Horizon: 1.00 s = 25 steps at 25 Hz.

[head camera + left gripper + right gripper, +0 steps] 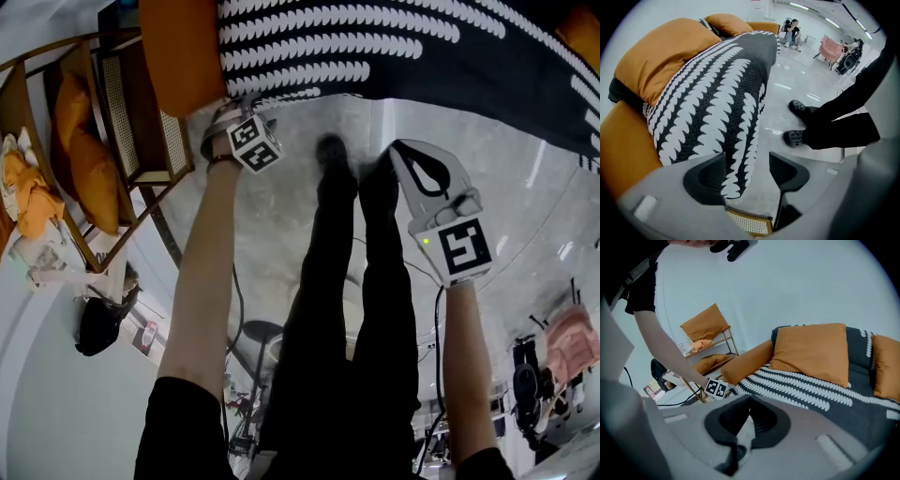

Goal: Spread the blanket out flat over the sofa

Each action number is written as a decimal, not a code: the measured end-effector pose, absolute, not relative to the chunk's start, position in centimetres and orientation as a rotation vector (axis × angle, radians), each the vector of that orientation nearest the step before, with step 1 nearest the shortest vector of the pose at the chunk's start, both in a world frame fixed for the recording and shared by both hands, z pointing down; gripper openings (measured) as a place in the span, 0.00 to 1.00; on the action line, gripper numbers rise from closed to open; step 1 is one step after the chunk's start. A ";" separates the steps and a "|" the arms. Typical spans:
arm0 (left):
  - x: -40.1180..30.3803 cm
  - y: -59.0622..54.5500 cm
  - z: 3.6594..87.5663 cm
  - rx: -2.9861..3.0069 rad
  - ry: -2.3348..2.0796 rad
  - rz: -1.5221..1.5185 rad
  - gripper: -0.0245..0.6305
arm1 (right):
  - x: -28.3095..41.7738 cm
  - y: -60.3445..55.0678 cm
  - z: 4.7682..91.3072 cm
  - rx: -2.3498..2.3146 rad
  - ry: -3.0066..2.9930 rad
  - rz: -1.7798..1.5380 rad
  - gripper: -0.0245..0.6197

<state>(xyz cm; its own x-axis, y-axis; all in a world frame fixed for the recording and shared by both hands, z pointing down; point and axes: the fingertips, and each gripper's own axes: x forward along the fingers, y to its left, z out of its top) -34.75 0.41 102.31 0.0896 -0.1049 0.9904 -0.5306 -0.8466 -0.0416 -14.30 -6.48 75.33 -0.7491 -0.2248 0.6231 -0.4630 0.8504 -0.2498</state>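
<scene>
The glossy pale floor [787, 89] runs along the orange sofa [628, 140], where the blanket [717, 93] lies over seat and arm. Your left gripper [746, 159] stands wide, with a blanket corner hanging loose between its jaws, probably so it drapes. Your right gripper [749, 404] is closed on nothing. The side rack [119, 108] holds orange cushions [89, 155].

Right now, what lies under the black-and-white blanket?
The orange sofa; only its arm shows past the blanket. The seat is covered, so unseen.
</scene>
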 end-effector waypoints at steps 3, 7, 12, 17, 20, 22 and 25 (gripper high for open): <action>-34.8 0.3 100.4 2.045 -0.642 1.814 0.47 | -14.3 -6.3 73.6 0.503 -2.432 0.505 0.04; -34.5 -0.3 96.8 2.073 -0.688 1.786 0.47 | -14.1 -6.2 70.4 0.521 -2.440 0.474 0.04; -32.9 -2.3 91.0 2.152 -0.830 1.678 0.47 | -12.8 -6.4 66.4 0.582 -2.450 0.418 0.04; -31.2 -3.4 84.8 2.213 -0.875 1.622 0.47 | -11.1 -7.2 61.0 0.676 -2.455 0.400 0.04; -30.5 -4.2 81.0 2.222 -0.945 1.562 0.47 | -9.9 -7.5 57.9 0.745 -2.465 0.388 0.04; -30.0 -4.9 78.6 2.230 -0.989 1.520 0.47 | -9.2 -7.7 56.0 0.770 -2.470 0.359 0.04; -29.0 -4.5 74.8 2.232 -1.033 1.462 0.47 | -7.8 -7.1 53.5 0.804 -2.474 0.352 0.04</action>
